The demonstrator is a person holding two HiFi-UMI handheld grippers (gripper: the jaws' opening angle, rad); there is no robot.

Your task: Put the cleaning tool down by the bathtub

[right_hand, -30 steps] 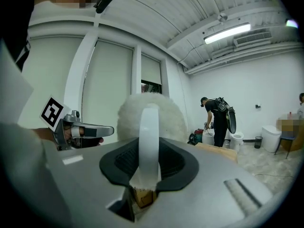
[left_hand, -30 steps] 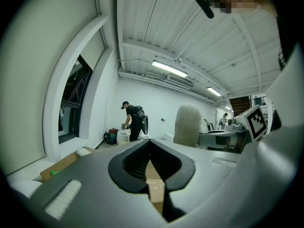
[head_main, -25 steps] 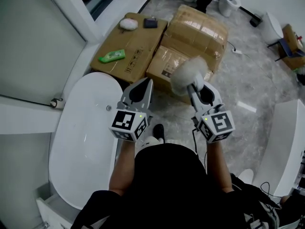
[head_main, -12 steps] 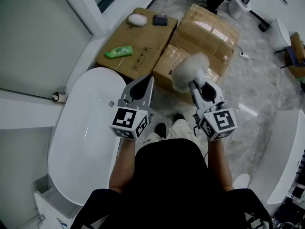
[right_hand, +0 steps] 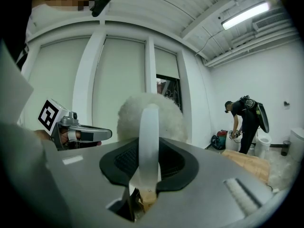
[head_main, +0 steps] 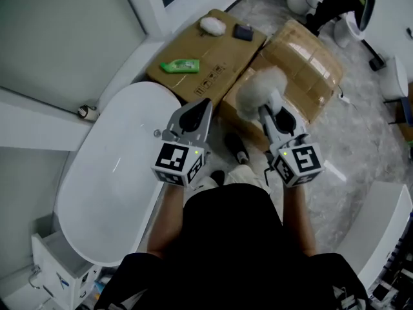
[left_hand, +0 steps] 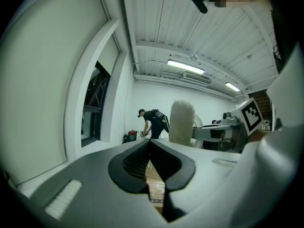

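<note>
Nearest, between the two forearms, a dark shoe (head_main: 236, 148) now shows on the floor (head_main: 361, 134); a second ago the feet sat lower in the head view, so the person appears to have stepped forward; the left gripper (head_main: 205, 103) has its jaws closed tip to tip with nothing between them, as before; the right gripper (head_main: 266, 110) is clamped at a middling width on the pale translucent handle (right_hand: 148, 141) of the cleaning tool (head_main: 259, 89), whose fluffy white head stands clear beyond the jaw tips towards twelve o'clock; that hold looks no different from the earlier frames; so the tool is in the air, over the floor in front of the boxes, not yet set down; what has changed is the framing: the bathtub (head_main: 103, 186) has swung in to fill more of the head view from eight to ten o'clock, its near rim just left of the left gripper, while the flat cardboard box (head_main: 222, 60) with its green packet (head_main: 181, 65) and the taped box (head_main: 308, 57) have slid up and right, towards twelve and one o'clock; I judge the carry is well on and a spot beside the tub is close, with the lowering and release left to do; farthest, another person (left_hand: 154, 122) bends over by the back wall.
</note>
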